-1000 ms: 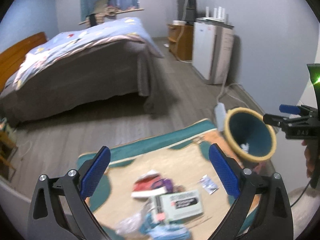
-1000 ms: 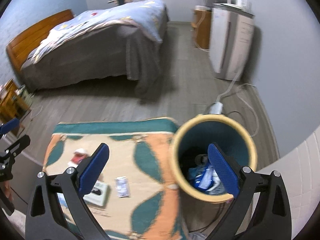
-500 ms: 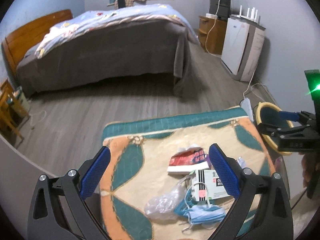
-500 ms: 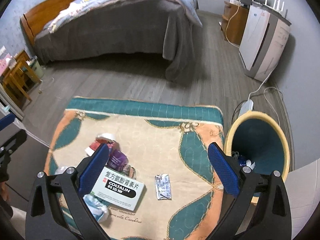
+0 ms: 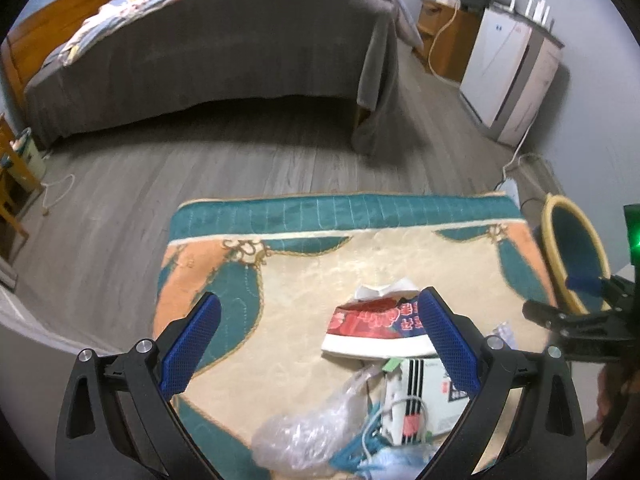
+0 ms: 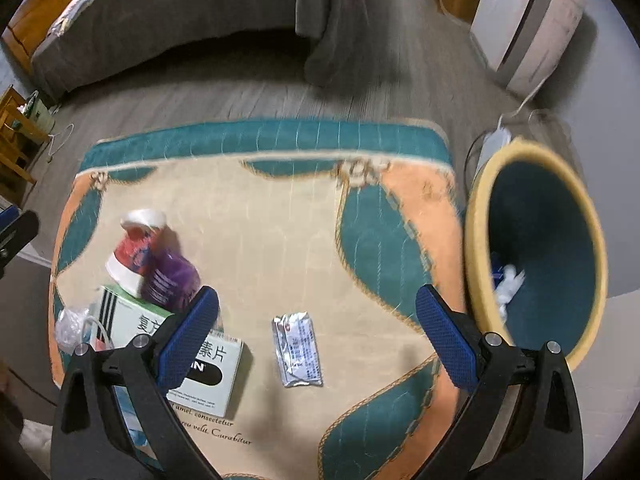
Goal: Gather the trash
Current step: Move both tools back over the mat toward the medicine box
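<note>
Some trash already seen inside bin (image 6: 536,256). Left of bin on mat (image 6: 280,208): foil sachet (image 6: 298,349), medicine box (image 6: 176,350), wrappers uncollected. Right gripper (image 6: 316,334) and left gripper (image 5: 318,340) both spread wide, nothing held.

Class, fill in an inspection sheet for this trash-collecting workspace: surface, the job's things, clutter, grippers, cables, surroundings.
Surface: patterned mat, teal, orange and cream.
Job's things: foil sachet lying alone; medicine box, red-and-white packet, purple packet, crumpled clear plastic and blue face mask heaped together; waste bin beside the mat, some trash inside.
Clutter: nothing seen beyond the trash.
Grippers: left gripper open, empty; right gripper open, empty, over the sachet.
Cables: white cord on the floor.
Surroundings: bed, white appliance, wooden cabinet.
</note>
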A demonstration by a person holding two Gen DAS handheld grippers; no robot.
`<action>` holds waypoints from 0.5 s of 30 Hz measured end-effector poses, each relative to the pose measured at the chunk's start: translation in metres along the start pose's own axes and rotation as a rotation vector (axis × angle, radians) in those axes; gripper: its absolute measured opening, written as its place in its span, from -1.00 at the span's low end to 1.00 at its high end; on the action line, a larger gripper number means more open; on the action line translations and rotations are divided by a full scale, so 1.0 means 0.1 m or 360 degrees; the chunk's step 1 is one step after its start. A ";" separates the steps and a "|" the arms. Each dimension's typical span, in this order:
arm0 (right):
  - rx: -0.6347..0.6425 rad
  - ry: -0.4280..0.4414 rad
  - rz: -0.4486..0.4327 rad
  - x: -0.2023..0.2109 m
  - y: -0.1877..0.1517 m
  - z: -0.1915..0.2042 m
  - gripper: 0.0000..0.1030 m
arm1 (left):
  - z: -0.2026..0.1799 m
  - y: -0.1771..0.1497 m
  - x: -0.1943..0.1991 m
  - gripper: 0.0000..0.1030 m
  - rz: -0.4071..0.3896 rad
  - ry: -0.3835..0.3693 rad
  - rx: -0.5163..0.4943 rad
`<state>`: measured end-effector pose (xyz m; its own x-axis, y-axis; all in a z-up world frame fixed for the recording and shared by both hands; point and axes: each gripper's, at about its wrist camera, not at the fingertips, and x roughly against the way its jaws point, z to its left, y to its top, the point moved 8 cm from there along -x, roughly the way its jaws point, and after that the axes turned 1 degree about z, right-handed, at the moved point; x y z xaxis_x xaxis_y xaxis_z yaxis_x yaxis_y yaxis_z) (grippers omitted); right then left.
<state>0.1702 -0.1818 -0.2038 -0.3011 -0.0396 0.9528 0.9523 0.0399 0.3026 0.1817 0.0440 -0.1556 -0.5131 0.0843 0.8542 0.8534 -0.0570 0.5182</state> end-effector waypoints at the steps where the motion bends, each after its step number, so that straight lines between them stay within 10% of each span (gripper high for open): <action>1: -0.0013 0.0014 0.0027 -0.05 -0.02 -0.01 0.89 | -0.02 0.00 -0.05 0.89 0.0010 0.0008 -0.0018; 6: 0.0004 0.0009 0.0147 -0.23 -0.12 -0.03 0.84 | -0.22 -0.06 -0.33 0.89 0.0081 0.0023 -0.0214; 15: 0.0081 0.0051 0.0399 -0.55 -0.33 0.05 0.16 | -0.45 -0.11 -0.70 0.55 0.0195 -0.0045 -0.0399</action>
<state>0.1550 -0.1763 -0.2661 -0.0534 -0.0535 0.9971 0.9930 0.1026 0.0587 0.2040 -0.0063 -0.2191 -0.4016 0.0890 0.9115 0.8577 -0.3123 0.4084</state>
